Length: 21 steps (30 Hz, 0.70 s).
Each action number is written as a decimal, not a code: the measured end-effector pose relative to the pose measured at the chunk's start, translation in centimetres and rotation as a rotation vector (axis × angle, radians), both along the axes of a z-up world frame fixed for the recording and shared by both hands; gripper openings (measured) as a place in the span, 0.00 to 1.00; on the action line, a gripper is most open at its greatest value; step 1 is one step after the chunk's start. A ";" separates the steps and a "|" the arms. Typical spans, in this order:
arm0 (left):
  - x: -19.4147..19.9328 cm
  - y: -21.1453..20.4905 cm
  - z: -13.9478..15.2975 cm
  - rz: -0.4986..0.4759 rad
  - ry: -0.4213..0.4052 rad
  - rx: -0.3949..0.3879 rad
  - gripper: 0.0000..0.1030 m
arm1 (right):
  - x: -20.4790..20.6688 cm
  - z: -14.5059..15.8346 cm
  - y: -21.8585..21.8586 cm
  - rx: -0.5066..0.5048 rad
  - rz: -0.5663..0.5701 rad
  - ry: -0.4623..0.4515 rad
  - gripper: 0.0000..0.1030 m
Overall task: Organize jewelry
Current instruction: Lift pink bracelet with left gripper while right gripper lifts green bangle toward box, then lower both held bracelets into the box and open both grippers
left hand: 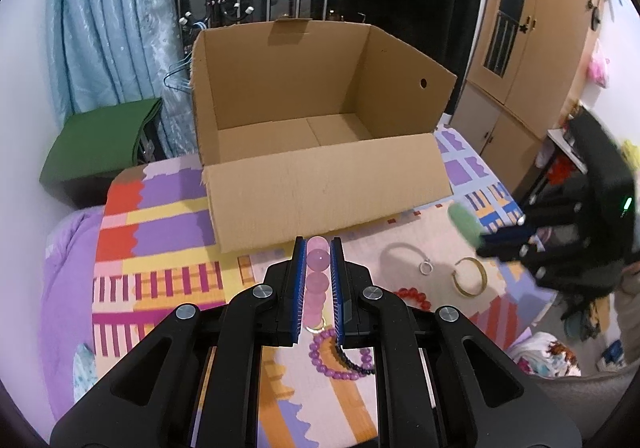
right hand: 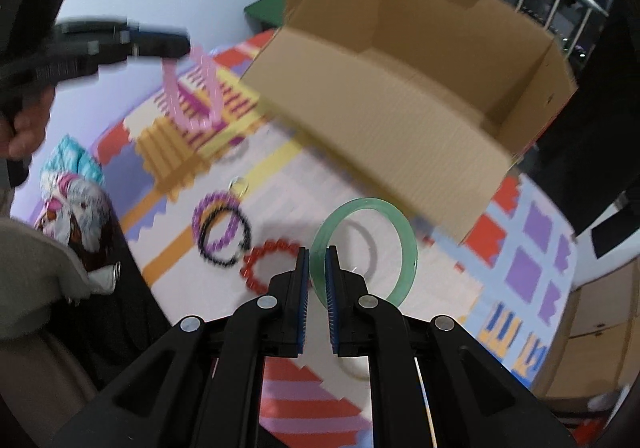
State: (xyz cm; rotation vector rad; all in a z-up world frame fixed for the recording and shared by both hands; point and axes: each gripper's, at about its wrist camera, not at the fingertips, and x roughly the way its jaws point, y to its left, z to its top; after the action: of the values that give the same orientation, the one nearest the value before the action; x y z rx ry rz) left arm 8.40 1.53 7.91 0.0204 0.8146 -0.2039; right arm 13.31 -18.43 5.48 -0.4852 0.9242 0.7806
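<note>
My left gripper [left hand: 318, 244] is shut on a pink bead bracelet [left hand: 317, 268], held above the patterned bedspread just in front of an open cardboard box [left hand: 320, 184]. My right gripper [right hand: 318, 254] is shut on a green jade bangle [right hand: 400, 240]; it shows blurred in the left wrist view [left hand: 464, 222] at the right. On the bedspread lie a purple bead bracelet [left hand: 328, 360], a black bead bracelet [right hand: 224, 240], a red bead bracelet [right hand: 260, 264], a gold open bangle [left hand: 470, 276] and a silver bangle [left hand: 404, 252]. The box [right hand: 400, 128] is empty inside.
A green stool [left hand: 96, 144] and blue curtain [left hand: 108, 16] stand left of the box. A wooden wardrobe [left hand: 532, 48] is at the right. A cartoon-print cushion [right hand: 76, 208] lies at the bed's edge. The bedspread [left hand: 160, 248] covers the bed.
</note>
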 end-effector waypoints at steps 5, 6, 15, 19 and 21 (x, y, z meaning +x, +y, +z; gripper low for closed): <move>1.9 -0.5 0.2 -0.020 -0.004 0.023 0.11 | 1.8 3.3 0.2 0.041 -0.034 -0.056 0.08; 2.4 -0.7 0.3 -0.028 -0.006 0.032 0.11 | 2.2 4.0 0.3 0.047 -0.039 -0.065 0.08; 7.9 -0.5 1.7 -0.033 -0.015 0.064 0.11 | 6.7 5.8 2.3 0.057 -0.087 -0.087 0.09; 10.1 -0.4 2.5 -0.037 -0.023 0.081 0.11 | 8.5 6.3 2.8 0.062 -0.105 -0.097 0.01; 11.0 -0.5 2.9 -0.038 -0.027 0.086 0.11 | 9.4 6.4 3.0 0.065 -0.112 -0.097 0.01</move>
State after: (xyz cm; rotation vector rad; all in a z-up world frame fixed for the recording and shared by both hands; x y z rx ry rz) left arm 19.36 0.99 10.84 0.1189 0.7959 -0.2037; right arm 22.67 -15.46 11.87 -0.4070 0.8264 0.6775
